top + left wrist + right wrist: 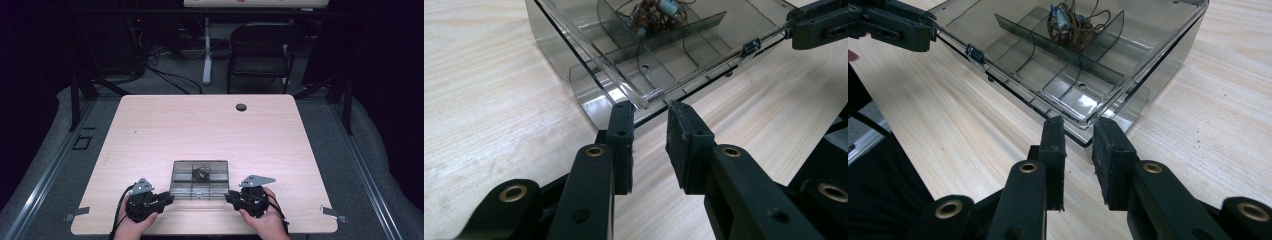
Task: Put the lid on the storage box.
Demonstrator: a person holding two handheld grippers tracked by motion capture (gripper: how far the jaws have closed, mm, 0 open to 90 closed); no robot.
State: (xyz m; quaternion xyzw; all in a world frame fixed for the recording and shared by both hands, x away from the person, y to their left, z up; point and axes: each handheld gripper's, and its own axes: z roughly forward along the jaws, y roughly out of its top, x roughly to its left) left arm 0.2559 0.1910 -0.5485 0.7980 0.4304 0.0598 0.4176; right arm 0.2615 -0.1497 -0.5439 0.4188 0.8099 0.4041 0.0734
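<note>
Two tools are sitting low in the high view, flanking one smoky clear plastic compartment box (200, 179) that is resting on the pale wooden table (200, 125), lower centre of the frame. The left tool (167, 199) is pointing at the box's lower left corner, its jaws spread and gripping nothing, tips just short of the lid corner (644, 97). The right tool (229, 198) is mirroring it at the lower right corner, jaws likewise parted and empty. A tangle of wires and small parts (1070, 25) is lying in a rear compartment. One folding chair (260, 50) is standing beyond the table, upper right.
</note>
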